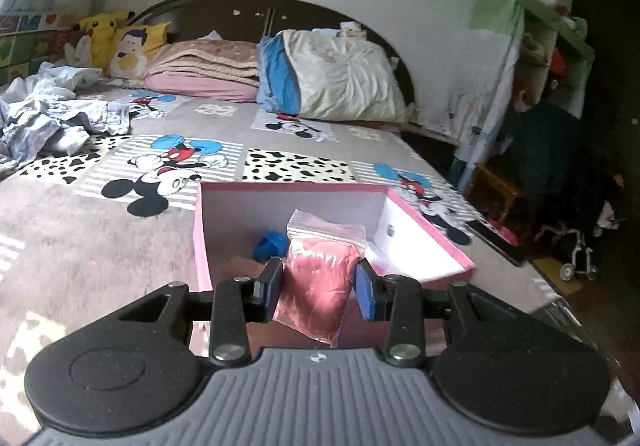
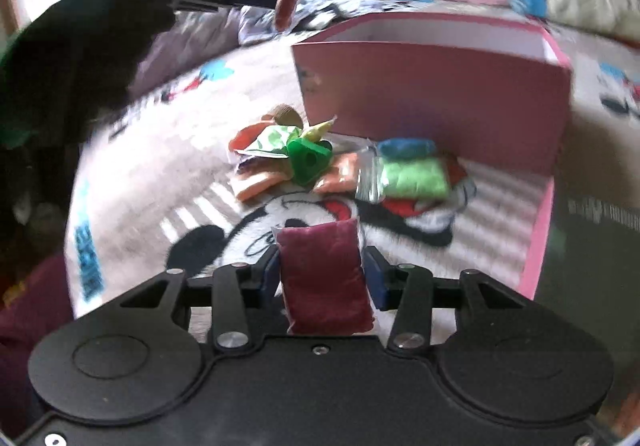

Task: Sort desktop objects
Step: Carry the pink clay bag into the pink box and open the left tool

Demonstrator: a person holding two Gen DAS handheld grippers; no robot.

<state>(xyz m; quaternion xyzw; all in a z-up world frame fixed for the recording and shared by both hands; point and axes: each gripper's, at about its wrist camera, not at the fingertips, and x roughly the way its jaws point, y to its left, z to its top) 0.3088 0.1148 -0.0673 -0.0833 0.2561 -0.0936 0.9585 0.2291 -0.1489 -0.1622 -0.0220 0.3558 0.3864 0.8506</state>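
Both grippers holding clay bags by the pink box (image 1: 424,230).
Left gripper (image 1: 318,288) clamps pink bag (image 1: 320,286) above box (blue piece (image 1: 270,246) inside); right gripper (image 2: 324,278) clamps maroon bag (image 2: 324,278) near the pile (image 2: 340,169) outside.

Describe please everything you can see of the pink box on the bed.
The pink box is an open, lidless rectangular box, apparently cardboard, pink outside and along its rim, white on the inner walls. It rests on the Mickey Mouse bedspread. A small blue object lies inside. The left gripper holds a clear zip bag of pink material in front of its opening. In the right wrist view the colourful packets lie at the foot of its outer wall; whether they touch it is unclear.
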